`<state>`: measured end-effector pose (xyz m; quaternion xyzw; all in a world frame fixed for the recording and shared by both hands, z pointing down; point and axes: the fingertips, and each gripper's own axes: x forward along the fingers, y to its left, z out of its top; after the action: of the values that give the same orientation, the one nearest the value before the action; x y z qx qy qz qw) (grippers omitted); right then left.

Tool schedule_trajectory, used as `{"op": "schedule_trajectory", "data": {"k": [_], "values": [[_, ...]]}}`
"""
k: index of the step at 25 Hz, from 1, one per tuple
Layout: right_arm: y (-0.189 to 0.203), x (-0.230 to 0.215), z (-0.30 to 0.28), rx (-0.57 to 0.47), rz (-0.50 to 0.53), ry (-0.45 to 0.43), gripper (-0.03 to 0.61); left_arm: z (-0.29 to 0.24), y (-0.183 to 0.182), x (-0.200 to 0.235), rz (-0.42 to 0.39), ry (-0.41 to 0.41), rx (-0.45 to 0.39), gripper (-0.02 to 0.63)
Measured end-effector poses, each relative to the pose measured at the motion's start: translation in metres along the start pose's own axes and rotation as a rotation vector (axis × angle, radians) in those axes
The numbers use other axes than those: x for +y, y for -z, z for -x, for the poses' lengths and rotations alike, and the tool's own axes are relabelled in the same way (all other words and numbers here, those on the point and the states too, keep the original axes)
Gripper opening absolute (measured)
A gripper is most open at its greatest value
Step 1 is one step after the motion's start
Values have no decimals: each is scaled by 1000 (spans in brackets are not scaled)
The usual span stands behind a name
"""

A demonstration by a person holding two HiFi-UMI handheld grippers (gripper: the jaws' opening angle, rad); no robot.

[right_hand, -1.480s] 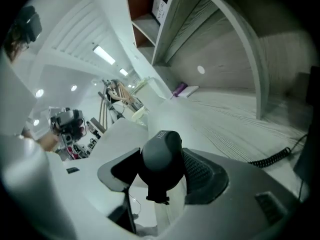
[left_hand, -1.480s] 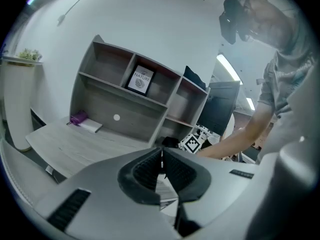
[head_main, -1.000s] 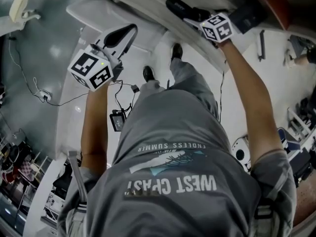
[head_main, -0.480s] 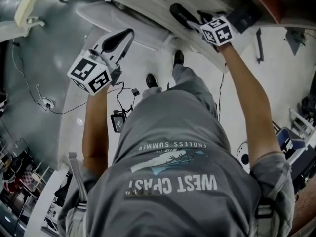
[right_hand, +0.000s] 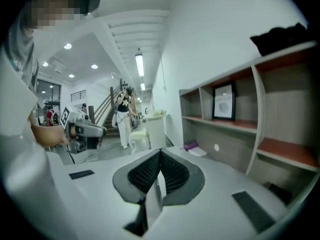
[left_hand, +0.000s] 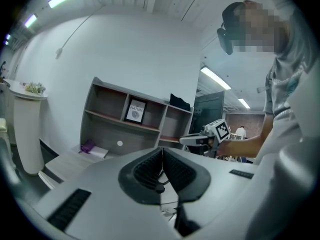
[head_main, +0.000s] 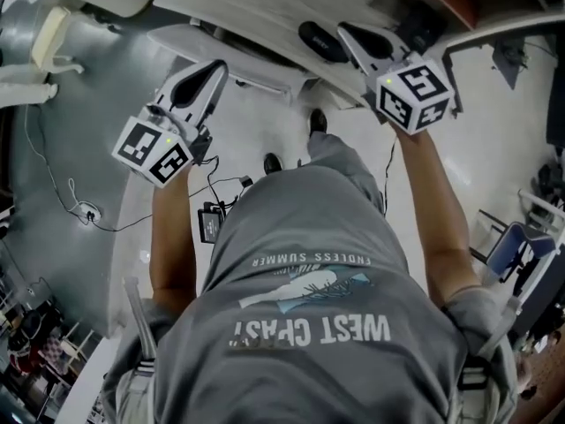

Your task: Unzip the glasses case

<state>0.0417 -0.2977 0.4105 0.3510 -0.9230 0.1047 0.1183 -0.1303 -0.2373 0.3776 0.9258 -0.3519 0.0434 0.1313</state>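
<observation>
The glasses case [head_main: 322, 42], a dark oval, lies near the front edge of the light wooden table [head_main: 238, 7] in the head view. My right gripper [head_main: 346, 32] hovers just right of it, raised off the table; its jaws have just been closing and hold nothing. In the right gripper view the right gripper [right_hand: 160, 156] is shut and points level at the shelf unit. My left gripper [head_main: 216, 67] hangs off the table's front edge, left of the case. Its ribbed pads meet in the left gripper view, where the left gripper [left_hand: 162, 153] is shut and empty.
A grey shelf unit [left_hand: 130, 119] with a framed picture [left_hand: 135, 111] stands behind the table. A purple object [left_hand: 90, 148] lies on the tabletop. Cables and a small black box [head_main: 210, 221] lie on the floor by the person's feet. A chair [head_main: 503, 246] stands at right.
The right gripper has lifted up off the case toward the camera, and its marker cube looks larger. The left gripper has risen a little. The case stays on the table.
</observation>
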Motion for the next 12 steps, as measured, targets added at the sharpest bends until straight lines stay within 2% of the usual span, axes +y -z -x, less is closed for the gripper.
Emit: {"op": "schedule_trajectory", "data": {"k": [3, 6, 9, 12], "values": [[-51, 40, 33, -105, 35, 20, 8, 17, -14, -9, -29, 4, -34, 3], [-84, 79, 60, -148, 91, 34, 6, 34, -28, -18, -52, 9, -66, 3], [-102, 105, 79, -179, 131, 53, 6, 44, -36, -25, -71, 23, -92, 3], [-108, 127, 95, -206, 120, 64, 6, 56, -38, -33, -83, 36, -106, 3]]}}
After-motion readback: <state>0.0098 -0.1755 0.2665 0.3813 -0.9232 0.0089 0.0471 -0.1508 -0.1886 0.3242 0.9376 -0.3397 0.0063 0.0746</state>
